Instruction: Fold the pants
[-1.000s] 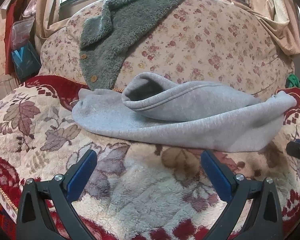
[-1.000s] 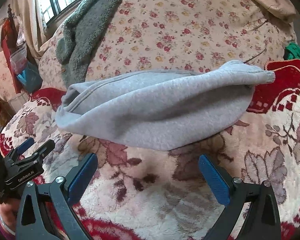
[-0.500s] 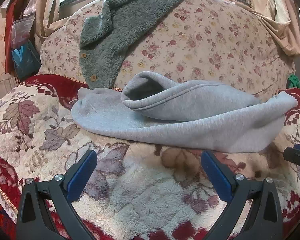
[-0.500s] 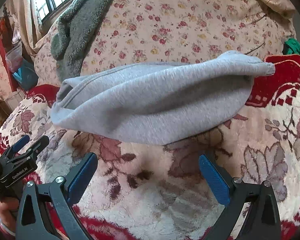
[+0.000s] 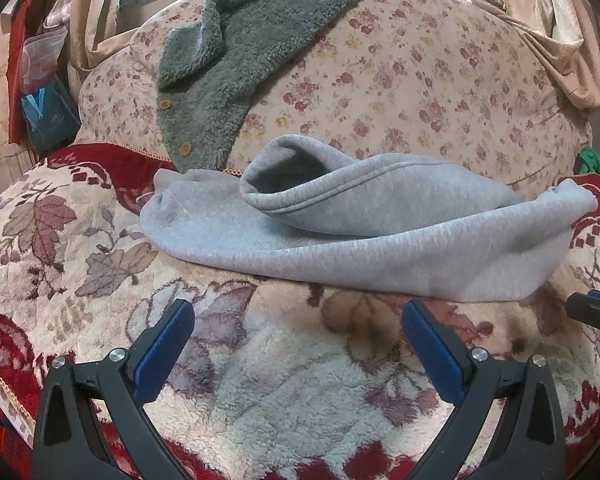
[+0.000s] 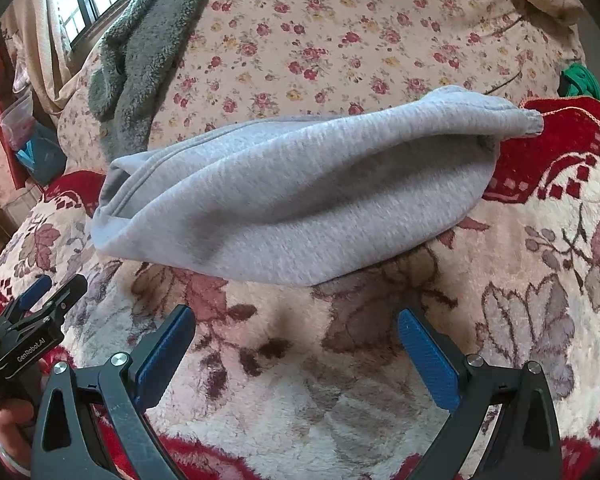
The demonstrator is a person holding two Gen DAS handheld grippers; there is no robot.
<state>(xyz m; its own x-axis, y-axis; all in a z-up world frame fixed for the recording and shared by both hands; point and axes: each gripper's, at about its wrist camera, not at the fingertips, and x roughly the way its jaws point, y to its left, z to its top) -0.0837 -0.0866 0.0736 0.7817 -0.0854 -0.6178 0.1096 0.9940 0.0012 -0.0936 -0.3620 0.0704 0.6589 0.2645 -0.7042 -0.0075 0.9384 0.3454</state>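
Note:
The grey fleece pants (image 5: 380, 240) lie folded in a loose bundle on the leaf-patterned blanket (image 5: 260, 360), with an open end facing left. They also show in the right wrist view (image 6: 300, 200). My left gripper (image 5: 298, 320) is open and empty, a short way in front of the pants. My right gripper (image 6: 296, 332) is open and empty, just in front of the bundle's near edge. The left gripper shows at the far left of the right wrist view (image 6: 40, 312). The right gripper's tip shows at the right edge of the left wrist view (image 5: 596, 312).
A flower-patterned cushion (image 5: 400, 72) rises right behind the pants, with a green fleece jacket (image 5: 240, 40) draped over it. A blue bag (image 5: 44, 116) hangs at the far left. A green item (image 6: 580, 80) sits at the right.
Both grippers have moved slightly closer to the pants and stay open. The pants have not moved.

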